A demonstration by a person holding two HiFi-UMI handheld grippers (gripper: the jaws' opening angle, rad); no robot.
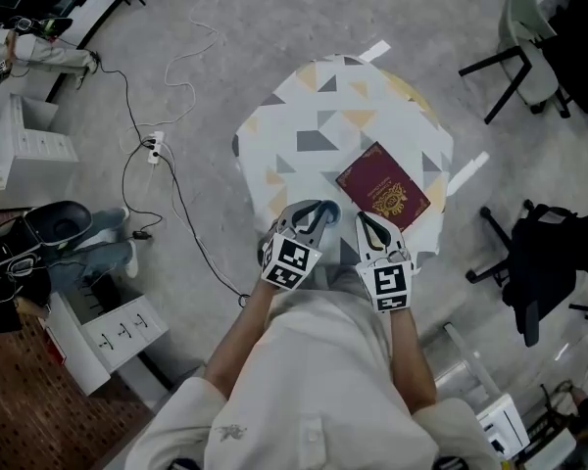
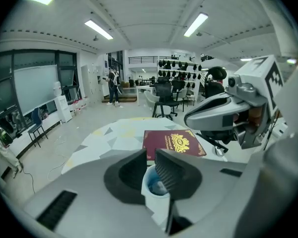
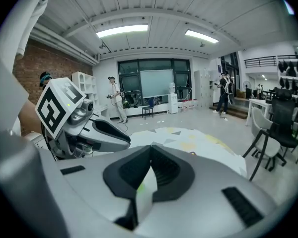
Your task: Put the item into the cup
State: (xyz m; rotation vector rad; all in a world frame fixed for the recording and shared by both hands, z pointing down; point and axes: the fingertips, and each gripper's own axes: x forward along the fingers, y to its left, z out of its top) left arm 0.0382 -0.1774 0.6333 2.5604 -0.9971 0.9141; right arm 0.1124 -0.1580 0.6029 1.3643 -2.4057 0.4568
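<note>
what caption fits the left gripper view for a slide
Left gripper closed on a white cup, maroon booklet on the patterned table beyond, right gripper alongside.

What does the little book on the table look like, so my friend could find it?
Look for the small table patterned with grey and yellow triangles, standing on the grey floor. A flat booklet lies on the table's near right part. It is dark red with a gold crest on its cover, like a passport, and it is the only dark thing lying on that pale top.
</note>
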